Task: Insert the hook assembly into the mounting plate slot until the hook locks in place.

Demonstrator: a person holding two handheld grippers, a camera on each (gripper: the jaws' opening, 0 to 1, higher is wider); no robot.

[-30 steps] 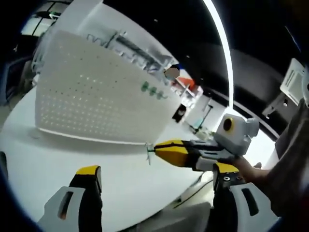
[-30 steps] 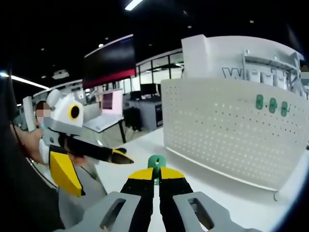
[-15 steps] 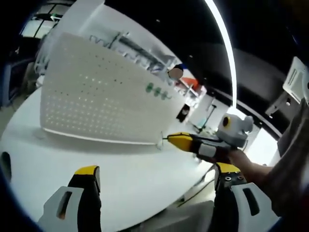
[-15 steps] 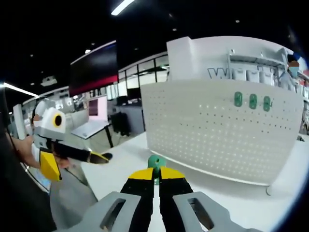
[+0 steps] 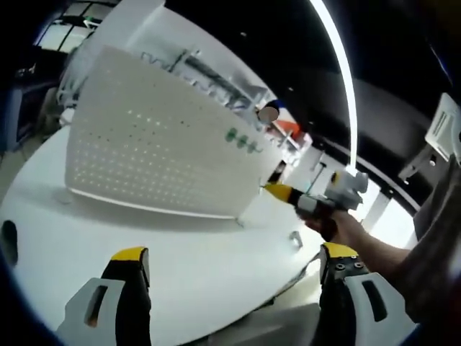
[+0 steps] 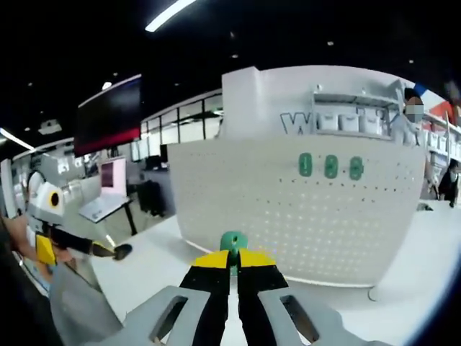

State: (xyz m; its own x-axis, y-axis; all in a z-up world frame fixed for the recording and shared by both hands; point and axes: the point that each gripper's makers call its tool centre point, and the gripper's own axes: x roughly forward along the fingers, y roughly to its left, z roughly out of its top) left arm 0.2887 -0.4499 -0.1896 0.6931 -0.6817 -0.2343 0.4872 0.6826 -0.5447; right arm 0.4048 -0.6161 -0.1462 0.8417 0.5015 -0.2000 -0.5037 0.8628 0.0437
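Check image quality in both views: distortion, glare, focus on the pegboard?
Left gripper view: the ceiling light strip blows out and the pegboard bows with fisheye. Right gripper view: pegboard holes stay resolvable, the green hook in the right gripper is sharp, the background is dim.

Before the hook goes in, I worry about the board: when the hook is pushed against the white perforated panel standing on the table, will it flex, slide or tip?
The perforated panel stands upright on the smooth white table, so a hard push may slide or tip it. It looks thin, so it may flex. Three green hooks already hang on it, suggesting it takes light loads.
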